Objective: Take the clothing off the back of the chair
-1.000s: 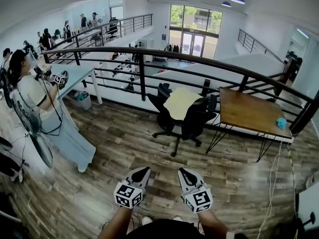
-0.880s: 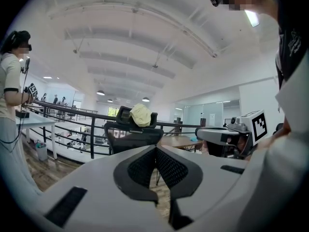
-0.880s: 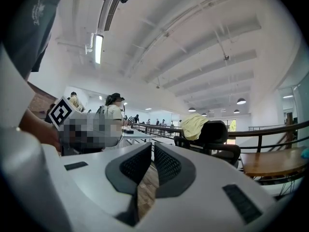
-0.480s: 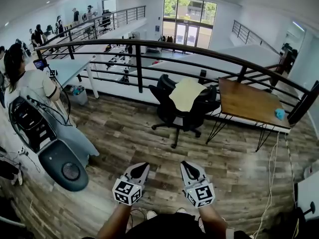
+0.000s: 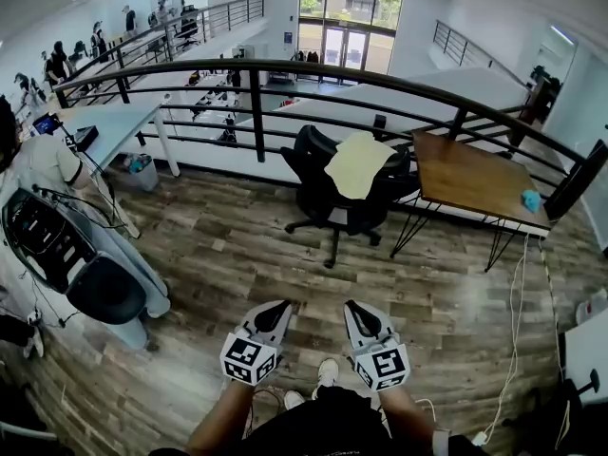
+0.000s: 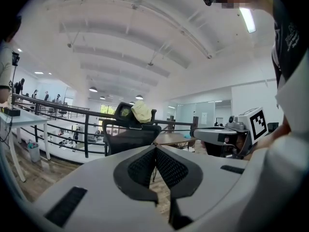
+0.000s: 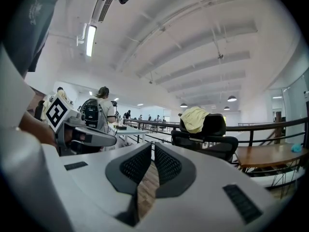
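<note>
Both pairs are held low and near, side by side over the wood floor [image 5: 218, 255]. The left tongs [image 5: 276, 312] are seen shut, tips pressed together with nothing between them. The right tongs [image 5: 355, 313] are likewise closed to a sliver and empty. Each pair is pointed roughly level toward the far side of the room.

There the black office chair [image 5: 309, 169] is found, well apart from both tongs. It is parked just in front of the dark railing [image 5: 256, 103] and just left of the wooden table [image 5: 475, 183]. The pale yellow garment [image 5: 359, 162] is draped over the top of the chair's backrest — untouched.

A small blue object [image 5: 531, 200] is spotted at the table's right end. At the near left a person [image 5: 38, 164] is caught at the edge of the head view, with a dark backpack [image 5: 47, 240] worn on the back.
</note>
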{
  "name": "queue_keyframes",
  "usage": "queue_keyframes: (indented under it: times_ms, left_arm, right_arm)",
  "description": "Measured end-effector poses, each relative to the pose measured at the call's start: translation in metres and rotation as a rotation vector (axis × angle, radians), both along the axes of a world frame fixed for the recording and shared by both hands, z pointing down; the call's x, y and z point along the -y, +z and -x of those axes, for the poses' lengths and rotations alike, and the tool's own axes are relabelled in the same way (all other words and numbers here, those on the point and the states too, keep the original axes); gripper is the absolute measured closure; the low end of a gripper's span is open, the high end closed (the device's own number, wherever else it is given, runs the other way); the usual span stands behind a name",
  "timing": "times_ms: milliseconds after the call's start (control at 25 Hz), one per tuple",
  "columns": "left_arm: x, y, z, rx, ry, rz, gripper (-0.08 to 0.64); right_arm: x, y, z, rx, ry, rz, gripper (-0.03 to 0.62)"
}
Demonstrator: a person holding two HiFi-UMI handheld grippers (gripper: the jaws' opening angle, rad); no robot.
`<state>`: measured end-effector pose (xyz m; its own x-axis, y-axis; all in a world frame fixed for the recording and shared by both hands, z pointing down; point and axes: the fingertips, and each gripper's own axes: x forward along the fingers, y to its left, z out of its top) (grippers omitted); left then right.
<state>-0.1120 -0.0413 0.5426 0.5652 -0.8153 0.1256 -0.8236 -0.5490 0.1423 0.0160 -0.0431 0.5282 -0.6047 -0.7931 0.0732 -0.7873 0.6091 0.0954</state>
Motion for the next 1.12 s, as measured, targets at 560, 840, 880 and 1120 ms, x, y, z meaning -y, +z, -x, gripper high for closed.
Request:
queue_keyframes:
  times_ms: [560,840,880,1120]
  left_arm:
    - [0.052,-0.018,-0.005,0.022,0.017,-0.028,0.546]
    - [0.077,-0.023,-0.012,0.035,0.019,-0.040,0.546]
    - [0.082,-0.023,-0.013,0.037,0.017,-0.041,0.546]
    - [0.106,-0.029,-0.015,0.047,0.000,-0.038,0.547]
  right_arm:
    - [0.052,-0.017,-0.001,0.023,0.000,-0.037,0.565]
    - [0.080,-0.020,-0.006,0.036,-0.004,-0.050,0.565]
    - [0.085,-0.020,-0.007,0.039,-0.005,-0.050,0.565]
    - [0.112,-0.023,-0.011,0.065,-0.022,-0.033,0.565]
